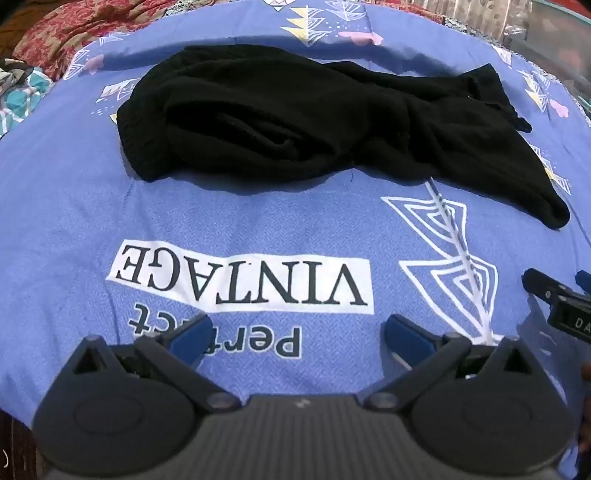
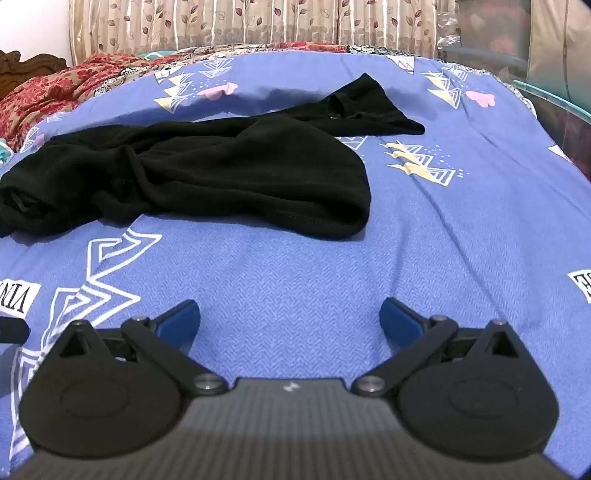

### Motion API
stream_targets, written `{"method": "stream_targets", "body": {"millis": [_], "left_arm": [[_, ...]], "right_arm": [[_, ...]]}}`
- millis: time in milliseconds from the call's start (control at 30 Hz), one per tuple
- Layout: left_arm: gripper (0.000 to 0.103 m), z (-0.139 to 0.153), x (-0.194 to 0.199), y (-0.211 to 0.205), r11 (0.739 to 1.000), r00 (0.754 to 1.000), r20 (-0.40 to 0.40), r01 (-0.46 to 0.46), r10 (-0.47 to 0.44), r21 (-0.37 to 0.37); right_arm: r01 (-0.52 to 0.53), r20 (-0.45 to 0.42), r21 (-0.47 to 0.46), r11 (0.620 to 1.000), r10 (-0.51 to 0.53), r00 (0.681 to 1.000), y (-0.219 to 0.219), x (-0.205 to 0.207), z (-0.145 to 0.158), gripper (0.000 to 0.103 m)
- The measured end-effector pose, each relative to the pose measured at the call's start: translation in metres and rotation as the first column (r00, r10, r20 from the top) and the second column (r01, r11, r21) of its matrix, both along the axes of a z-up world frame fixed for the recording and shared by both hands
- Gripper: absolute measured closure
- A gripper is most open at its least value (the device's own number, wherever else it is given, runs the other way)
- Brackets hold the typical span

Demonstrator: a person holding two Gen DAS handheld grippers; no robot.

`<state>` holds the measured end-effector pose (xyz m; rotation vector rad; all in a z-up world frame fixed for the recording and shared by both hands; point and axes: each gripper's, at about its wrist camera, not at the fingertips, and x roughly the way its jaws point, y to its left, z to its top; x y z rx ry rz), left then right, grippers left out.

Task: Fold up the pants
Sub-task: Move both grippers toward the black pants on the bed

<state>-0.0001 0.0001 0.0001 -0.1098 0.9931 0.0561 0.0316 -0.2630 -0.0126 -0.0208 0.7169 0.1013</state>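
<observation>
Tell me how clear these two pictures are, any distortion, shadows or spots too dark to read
Left wrist view: strong fisheye bulge in the blue bedsheet, black pants so dark their folds barely show, soft shadow along their near edge. Right wrist view: same bulge, curtains bright and slightly soft, pants again nearly featureless.

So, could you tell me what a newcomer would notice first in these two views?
The crumpled black pants stand out at once, lying unfolded across the far part of the blue patterned bedsheet. Next comes the white VINTAGE label printed on the sheet, just ahead of the open left gripper. The right gripper is open too, over bare sheet, short of the pants.
</observation>
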Motion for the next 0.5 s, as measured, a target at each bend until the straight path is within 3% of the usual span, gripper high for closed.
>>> {"method": "stream_targets", "body": {"millis": [133, 200, 300, 367, 400, 500], "left_arm": [[0.000, 0.001, -0.003, -0.002, 1.000, 1.000, 0.025, -0.011, 0.011, 0.002], [0.000, 0.006, -0.011, -0.003, 0.999, 0.999, 0.030, 0.027, -0.027, 0.018], [0.000, 0.018, -0.010, 0.007, 0.998, 0.998, 0.031, 0.049, -0.048, -0.044], [0.002, 0.035, -0.010, 0.030, 0.996, 0.996, 0.091, 0.016, -0.008, -0.089], [0.004, 0.044, -0.009, 0.041, 0.996, 0.992, 0.127, 0.001, 0.010, -0.091], [0.004, 0.070, 0.003, 0.078, 0.988, 0.978, 0.196, -0.047, 0.075, -0.144]], "right_arm": [[0.000, 0.002, 0.000, 1.000, 0.000, 1.000, 0.001, 0.000, 0.000, 0.000], [0.000, 0.002, -0.005, 1.000, 0.000, 1.000, 0.003, -0.001, 0.001, 0.000], [-0.007, 0.006, -0.028, 1.000, 0.007, 1.000, 0.007, -0.004, 0.007, 0.003], [-0.031, 0.029, -0.004, 0.999, 0.032, 0.999, 0.003, -0.005, 0.011, 0.030], [-0.055, 0.042, 0.007, 0.998, 0.054, 0.998, 0.004, -0.008, 0.018, 0.049], [-0.119, 0.084, 0.077, 0.990, 0.112, 0.990, 0.010, 0.003, 0.037, 0.070]]}}
